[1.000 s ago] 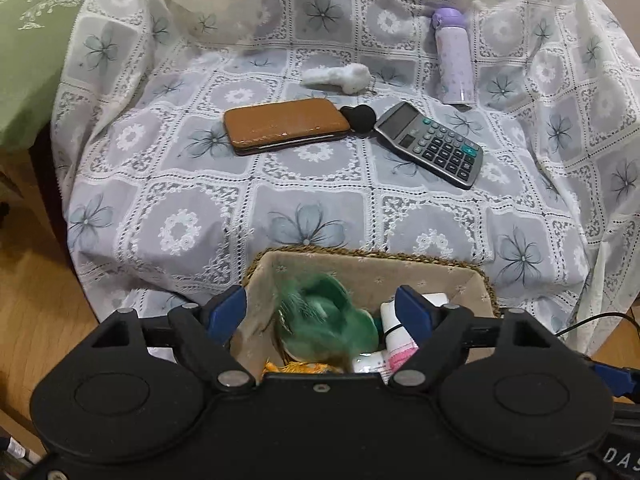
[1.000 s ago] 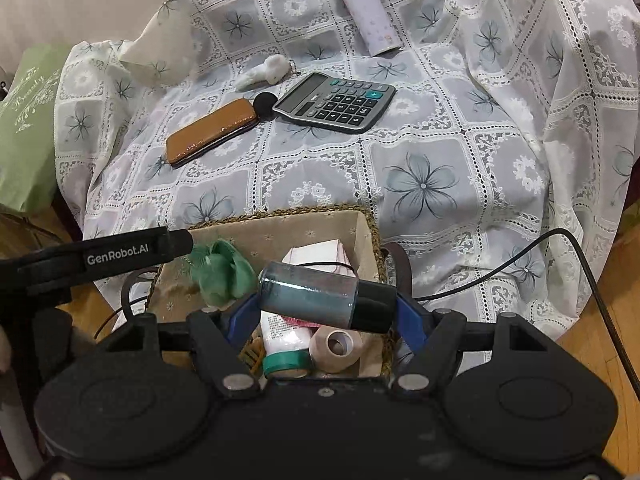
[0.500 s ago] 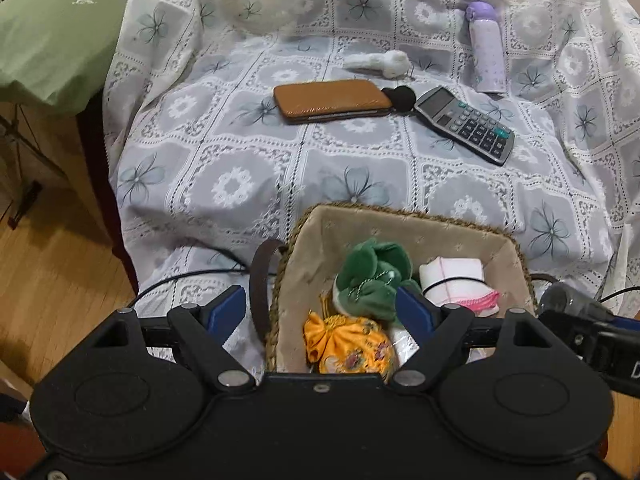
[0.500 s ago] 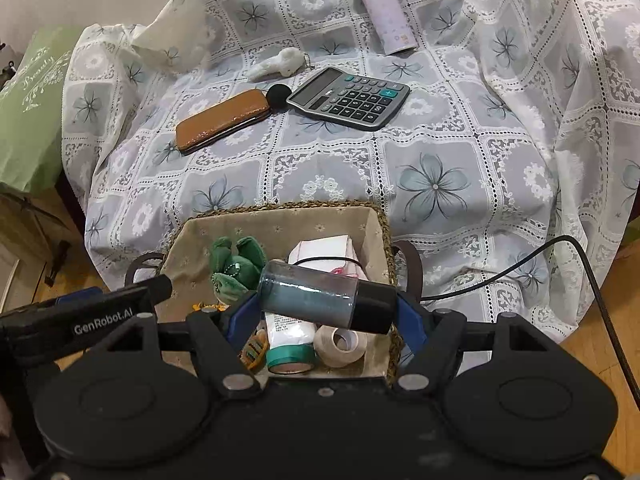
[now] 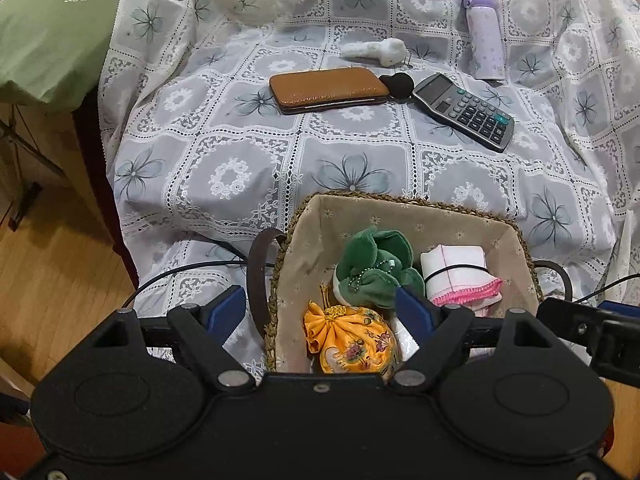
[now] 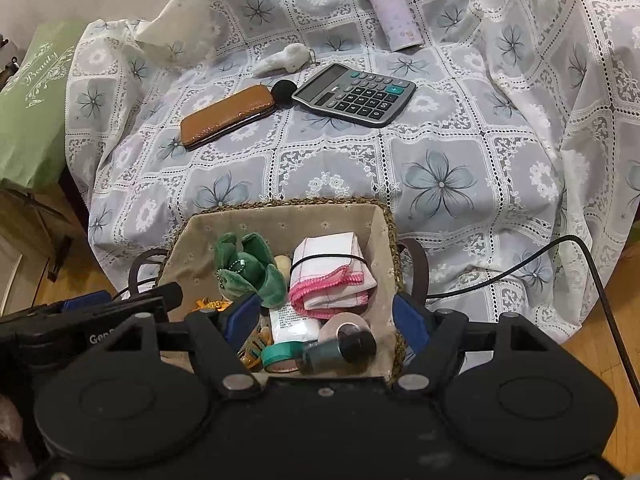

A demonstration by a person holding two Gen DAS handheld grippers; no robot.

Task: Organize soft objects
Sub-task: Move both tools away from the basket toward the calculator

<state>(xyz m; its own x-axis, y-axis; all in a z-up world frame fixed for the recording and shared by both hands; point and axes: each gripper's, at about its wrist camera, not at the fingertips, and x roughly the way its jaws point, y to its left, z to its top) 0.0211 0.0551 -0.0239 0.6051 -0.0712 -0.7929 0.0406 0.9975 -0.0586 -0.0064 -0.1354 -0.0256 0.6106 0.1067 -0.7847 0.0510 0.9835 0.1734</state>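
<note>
A woven basket [image 5: 400,200] [image 6: 280,204] with a beige liner stands at the near edge of the covered bed. In it lie a green plush [image 5: 376,268] [image 6: 248,264], an orange pouch [image 5: 348,340] and a folded white cloth with pink trim [image 5: 456,272] [image 6: 328,268]. My left gripper [image 5: 320,312] hovers open over the basket's left side, holding nothing. My right gripper [image 6: 326,316] is above the basket's near end, its jaws opening and free of the teal bottle [image 6: 340,350], which lies in the basket below them. A white plush toy [image 5: 380,50] [image 6: 286,60] lies far back on the bed.
On the floral bedcover lie a brown case [image 5: 328,88], a black ball [image 5: 398,84], a calculator [image 5: 464,110] and a purple flask [image 5: 484,36]. A green cushion [image 5: 52,28] is at the left. Cables trail over the cover near the basket. Wooden floor lies on both sides.
The green plush left the left gripper's jaws and now rests in the basket, and that gripper drew back leftward. The right gripper let the teal bottle go into the basket.
</note>
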